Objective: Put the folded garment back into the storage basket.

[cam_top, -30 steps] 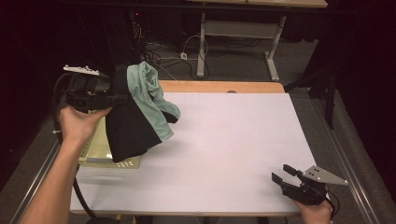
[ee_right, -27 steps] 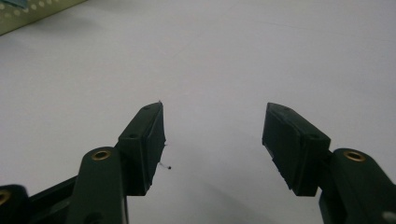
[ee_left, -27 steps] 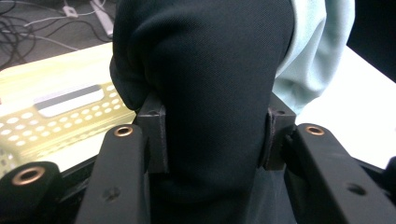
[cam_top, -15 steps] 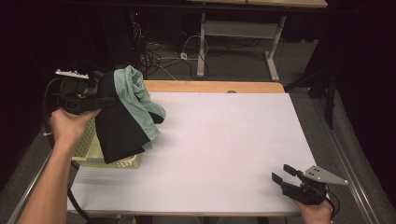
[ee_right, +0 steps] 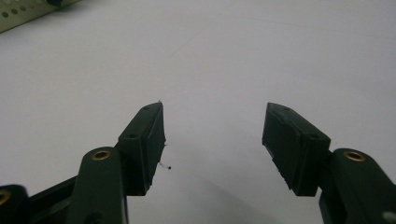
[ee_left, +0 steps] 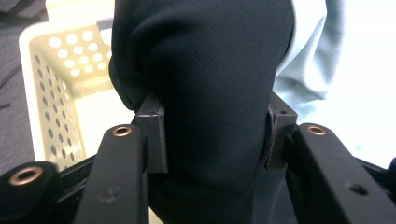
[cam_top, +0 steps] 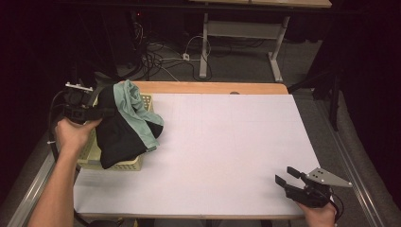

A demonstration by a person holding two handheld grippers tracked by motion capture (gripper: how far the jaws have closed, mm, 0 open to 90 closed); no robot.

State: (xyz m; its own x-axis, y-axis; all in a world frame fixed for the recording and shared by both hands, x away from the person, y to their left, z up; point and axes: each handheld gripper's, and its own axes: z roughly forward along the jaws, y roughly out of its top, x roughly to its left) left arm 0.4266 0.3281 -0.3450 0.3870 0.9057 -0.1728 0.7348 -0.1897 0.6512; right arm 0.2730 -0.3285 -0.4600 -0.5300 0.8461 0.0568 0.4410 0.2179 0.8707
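My left gripper [cam_top: 105, 112] is shut on a bundle of black cloth [cam_top: 118, 135] with a pale green cloth [cam_top: 137, 111] wrapped around it. The bundle hangs over a cream perforated basket [cam_top: 124, 164] at the table's left edge, its lower part resting in or on the basket. In the left gripper view the black cloth [ee_left: 210, 70] bulges between both pads [ee_left: 154, 135], with the green cloth [ee_left: 308, 56] to the right and the basket [ee_left: 51, 84] behind. My right gripper [cam_top: 283, 177] rests open near the table's front right corner. Between its open jaws lies just the white tabletop [ee_right: 219, 70].
The white table [cam_top: 227, 142] has a wooden strip [cam_top: 213, 88] along its far edge. Behind it lie cables [cam_top: 161, 56] and a desk frame [cam_top: 246, 33] on the dark floor. A corner of the basket [ee_right: 28, 16] appears far off in the right gripper view.
My left gripper has carried the cloth bundle leftward and down, from over the table's left part to over the basket. The right gripper has stayed in place.
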